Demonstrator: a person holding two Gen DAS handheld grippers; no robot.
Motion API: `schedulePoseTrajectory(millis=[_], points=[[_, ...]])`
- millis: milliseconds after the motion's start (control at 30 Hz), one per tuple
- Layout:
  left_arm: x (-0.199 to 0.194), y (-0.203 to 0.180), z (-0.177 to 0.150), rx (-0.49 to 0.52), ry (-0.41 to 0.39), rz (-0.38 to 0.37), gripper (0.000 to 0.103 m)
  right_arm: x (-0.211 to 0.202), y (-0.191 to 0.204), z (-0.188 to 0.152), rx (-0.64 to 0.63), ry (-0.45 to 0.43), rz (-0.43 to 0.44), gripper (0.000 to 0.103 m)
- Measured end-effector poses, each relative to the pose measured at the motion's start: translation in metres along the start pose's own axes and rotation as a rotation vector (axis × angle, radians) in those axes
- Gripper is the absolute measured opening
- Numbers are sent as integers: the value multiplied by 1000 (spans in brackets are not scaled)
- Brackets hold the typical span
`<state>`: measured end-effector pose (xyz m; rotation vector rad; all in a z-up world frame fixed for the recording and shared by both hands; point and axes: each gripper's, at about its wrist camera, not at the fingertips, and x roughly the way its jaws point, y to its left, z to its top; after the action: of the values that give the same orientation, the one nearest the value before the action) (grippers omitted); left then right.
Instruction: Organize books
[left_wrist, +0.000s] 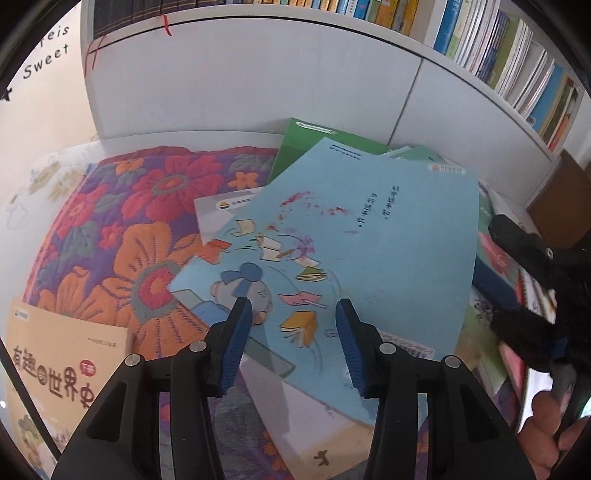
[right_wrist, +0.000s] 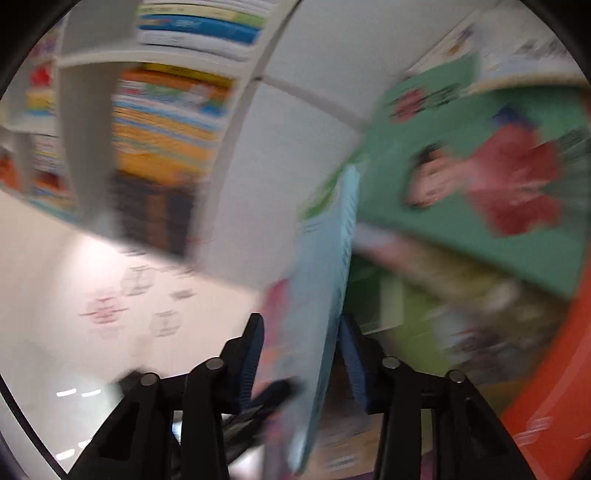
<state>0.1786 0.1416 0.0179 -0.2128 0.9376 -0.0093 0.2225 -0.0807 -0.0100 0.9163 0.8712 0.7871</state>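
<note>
A light blue picture book (left_wrist: 354, 236) is tilted up above a pile of books on a flowered cloth. My left gripper (left_wrist: 293, 328) is open, its blue pads on either side of the book's near edge, not touching it. In the blurred right wrist view the same light blue book (right_wrist: 325, 280) stands edge-on between the pads of my right gripper (right_wrist: 301, 354), which looks closed on it. The right gripper shows as a black shape (left_wrist: 532, 258) at the book's right edge in the left wrist view.
A white book (left_wrist: 317, 424) and green books (left_wrist: 306, 144) lie under the blue one. A beige book with Chinese letters (left_wrist: 55, 369) lies at lower left. A white bookshelf (left_wrist: 258, 81) holds rows of books (left_wrist: 498, 48) behind. The flowered cloth (left_wrist: 122, 229) covers the surface.
</note>
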Motion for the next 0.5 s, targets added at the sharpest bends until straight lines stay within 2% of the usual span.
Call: schedulePoseTrajectory(millis=[33, 100, 167, 200, 267, 367, 500], points=[[0, 1, 0, -4, 5, -21, 43, 3, 4, -2, -21, 22, 12, 41], [0, 0, 0, 1, 3, -22, 43, 9, 13, -9, -92, 29, -87, 38], [1, -2, 0, 7, 2, -16, 43, 17, 10, -14, -87, 43, -124, 27], [1, -1, 0, 7, 2, -16, 43, 19, 7, -15, -69, 57, -114, 22], [2, 0, 0, 2, 4, -24, 43, 21, 0, -16, -44, 56, -96, 20], [1, 0, 2, 3, 11, -25, 43, 27, -6, -19, -27, 61, -126, 10], [-5, 8, 5, -49, 52, -77, 43, 24, -8, -20, 17, 31, -126, 10]])
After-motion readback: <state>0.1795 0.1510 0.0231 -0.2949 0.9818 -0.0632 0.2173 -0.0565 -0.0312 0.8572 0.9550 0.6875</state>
